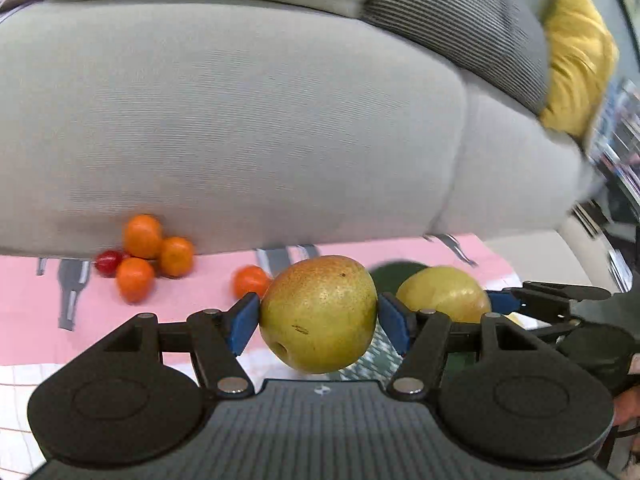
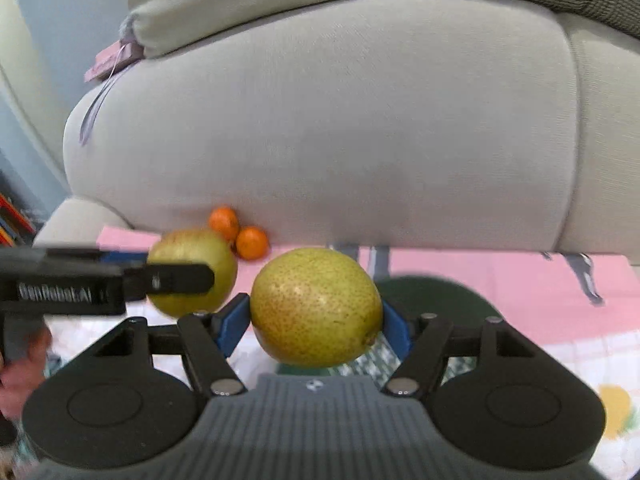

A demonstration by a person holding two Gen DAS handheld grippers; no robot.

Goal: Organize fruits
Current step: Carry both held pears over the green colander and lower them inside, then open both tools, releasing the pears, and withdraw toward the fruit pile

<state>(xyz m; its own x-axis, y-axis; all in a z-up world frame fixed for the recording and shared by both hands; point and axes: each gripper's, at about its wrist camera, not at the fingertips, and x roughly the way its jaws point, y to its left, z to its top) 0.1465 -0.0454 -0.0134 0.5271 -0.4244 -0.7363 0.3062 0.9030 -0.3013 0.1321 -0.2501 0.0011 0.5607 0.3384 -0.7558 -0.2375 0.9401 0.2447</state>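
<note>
Two pears are gripped: left gripper [image 1: 318, 316] clamps one pear [image 1: 318, 314], right gripper [image 2: 316, 312] clamps another [image 2: 316, 306]; oranges [image 1: 150, 252] lie far left.

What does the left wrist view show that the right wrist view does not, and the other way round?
Only the left wrist view shows the small red fruit, the lone tangerine by the left fingers, and the yellow cushion. Only the right wrist view shows the purple tag on the sofa and a yellow print on the cloth. Both show the grey sofa, the pink cloth, the dark green plate, and the two pears, one held in each gripper.
</note>
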